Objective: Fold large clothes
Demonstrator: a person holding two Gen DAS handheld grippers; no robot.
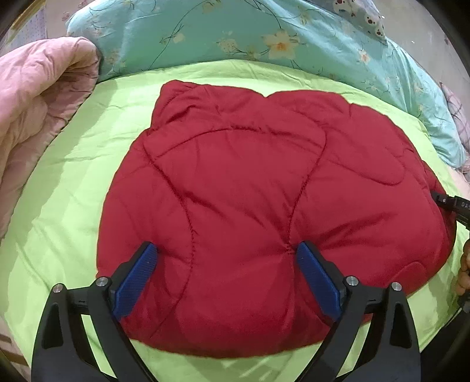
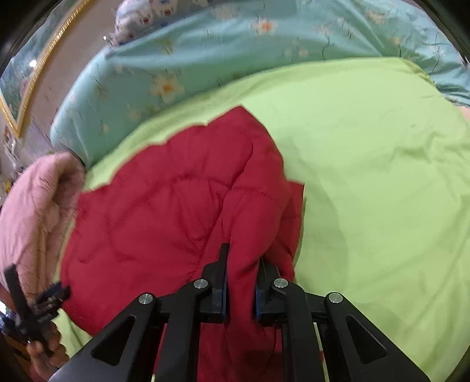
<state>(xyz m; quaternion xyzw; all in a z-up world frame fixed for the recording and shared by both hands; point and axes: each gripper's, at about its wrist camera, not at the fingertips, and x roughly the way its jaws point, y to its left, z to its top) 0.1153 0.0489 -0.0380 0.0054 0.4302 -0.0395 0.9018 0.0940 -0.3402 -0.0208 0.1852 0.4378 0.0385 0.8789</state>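
A red quilted jacket (image 1: 249, 205) lies bunched on the lime green bed sheet (image 1: 73, 191). My left gripper (image 1: 226, 249) hovers over its near edge, jaws wide open, blue pads (image 1: 138, 279) on either side of the padding and pinching nothing. In the right wrist view the jacket (image 2: 161, 220) fills the lower left. My right gripper (image 2: 243, 255) is shut on a raised fold at the jacket's right edge, with red fabric squeezed between its fingers. The left gripper's black body (image 2: 44, 299) and the hand that holds it show at the lower left.
A pink quilt (image 1: 38, 117) is heaped on the left of the bed. A teal floral duvet (image 1: 235, 35) runs along the far side, with a patterned pillow (image 1: 361, 14) behind it. Bare green sheet (image 2: 382, 191) spreads to the right of the jacket. A gold-framed picture (image 2: 17, 97) hangs far left.
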